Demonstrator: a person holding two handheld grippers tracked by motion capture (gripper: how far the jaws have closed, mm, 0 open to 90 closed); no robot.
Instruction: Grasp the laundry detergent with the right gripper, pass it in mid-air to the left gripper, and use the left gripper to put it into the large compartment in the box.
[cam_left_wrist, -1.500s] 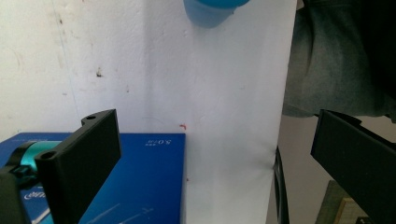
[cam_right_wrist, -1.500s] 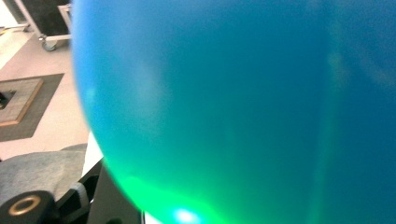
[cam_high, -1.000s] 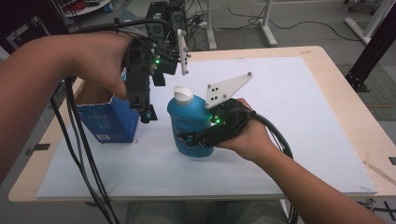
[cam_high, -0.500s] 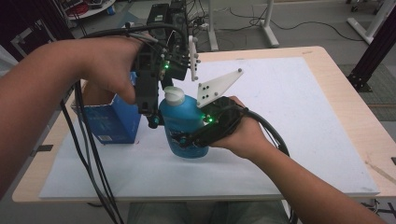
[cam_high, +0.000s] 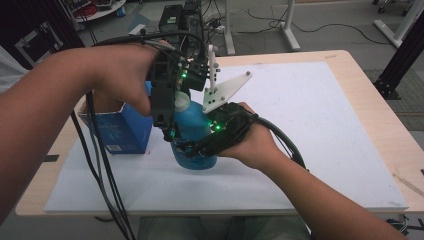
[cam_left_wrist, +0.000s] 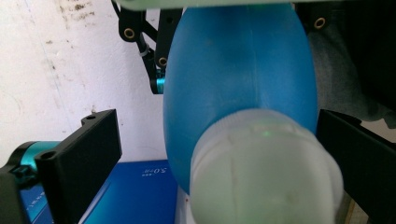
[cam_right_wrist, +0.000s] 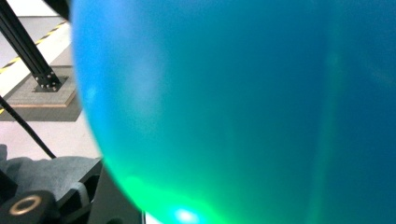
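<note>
A blue bottle (cam_high: 196, 127) with a white cap (cam_high: 181, 101) stands on the white mat (cam_high: 310, 130), leaning slightly left. My right gripper (cam_high: 194, 150) comes in from the right and is shut on the bottle's body, which shows close up as a blue surface (cam_right_wrist: 243, 107). My left gripper (cam_high: 176, 114) points down over the bottle's top. In the left gripper view the cap (cam_left_wrist: 261, 177) sits between its two black jaws. The left jaw stands clear of the cap and the right jaw is close beside it, so this gripper (cam_left_wrist: 219, 163) is open.
A blue cardboard box (cam_high: 120, 131) stands just left of the bottle, open at the top, also visible below the left gripper (cam_left_wrist: 135, 196). Black cables hang from the left hand to the front edge. The wooden table (cam_high: 385, 120) borders the mat.
The bottle's cap and the left gripper have come together; the cap, beside the jaws before, now sits between them. The right gripper keeps its hold on the bottle.
</note>
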